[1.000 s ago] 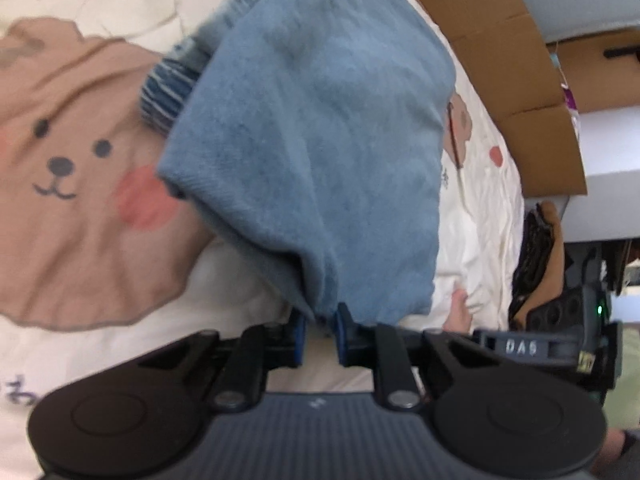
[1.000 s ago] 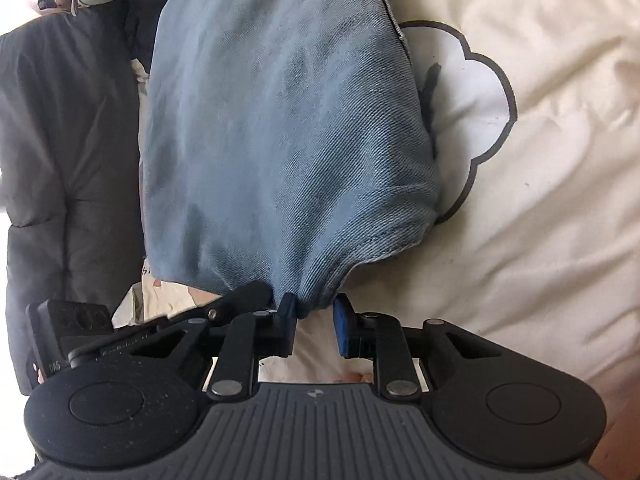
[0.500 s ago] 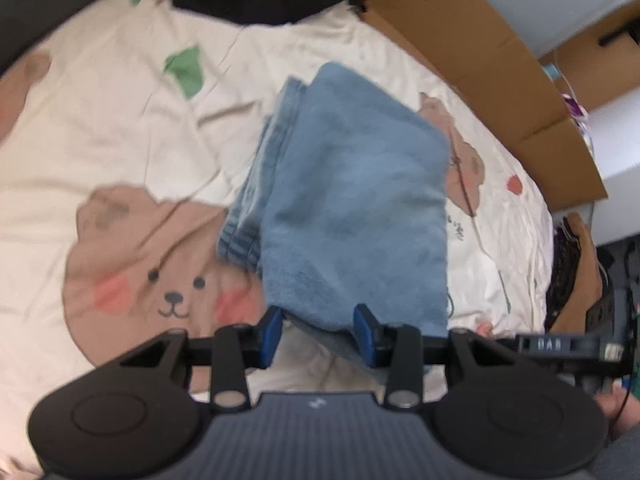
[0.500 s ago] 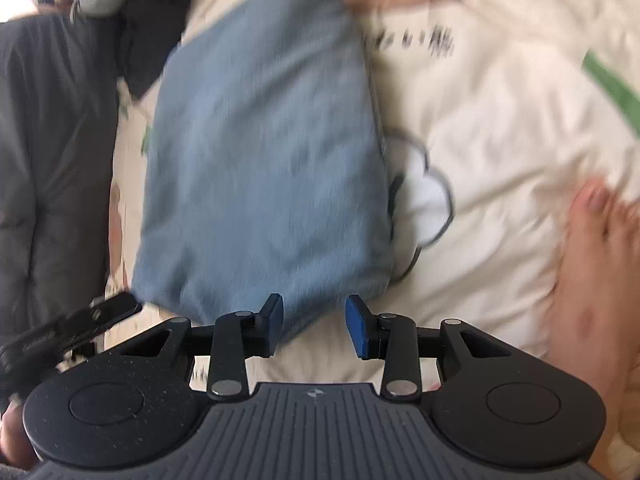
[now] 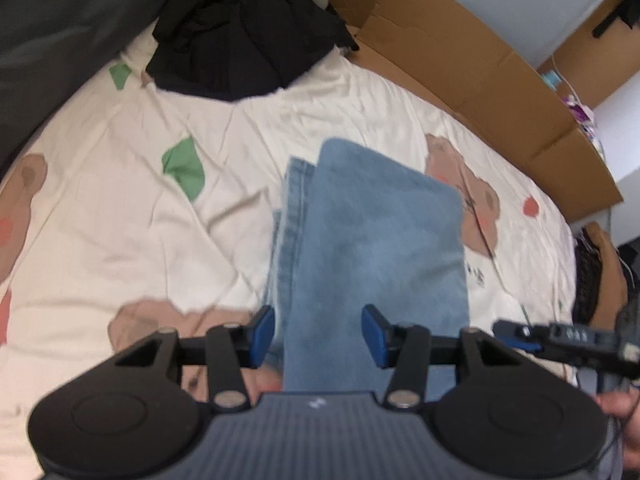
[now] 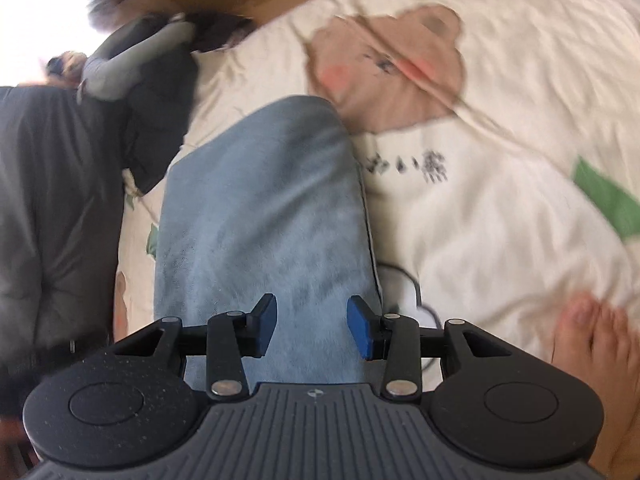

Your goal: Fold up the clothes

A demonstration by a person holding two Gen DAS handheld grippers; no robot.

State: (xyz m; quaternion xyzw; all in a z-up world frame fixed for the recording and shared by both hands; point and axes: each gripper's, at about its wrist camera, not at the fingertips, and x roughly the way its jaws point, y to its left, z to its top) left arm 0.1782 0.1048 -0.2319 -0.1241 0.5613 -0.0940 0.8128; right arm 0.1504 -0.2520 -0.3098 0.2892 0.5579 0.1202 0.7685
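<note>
A pair of blue jeans (image 5: 372, 248) lies folded into a long flat stack on the cream bedsheet (image 5: 120, 220) with bear prints. My left gripper (image 5: 318, 330) hovers above the near end of the stack, its jaws opening, blue pads clear of the cloth. The right wrist view shows the same jeans (image 6: 264, 232) lying lengthwise away from me. My right gripper (image 6: 312, 326) hangs above them, jaws also opening, nothing pinched between the pads.
A black garment (image 5: 244, 36) is heaped at the far end of the bed beside flattened cardboard (image 5: 472, 52). Dark grey clothes (image 6: 52, 208) lie left of the jeans. A person's bare foot (image 6: 592, 344) rests on the sheet at the right.
Both grippers have let go of the jeans' edge, opened and lifted away. The jeans have dropped flat onto the sheet and now look smaller and farther below.
</note>
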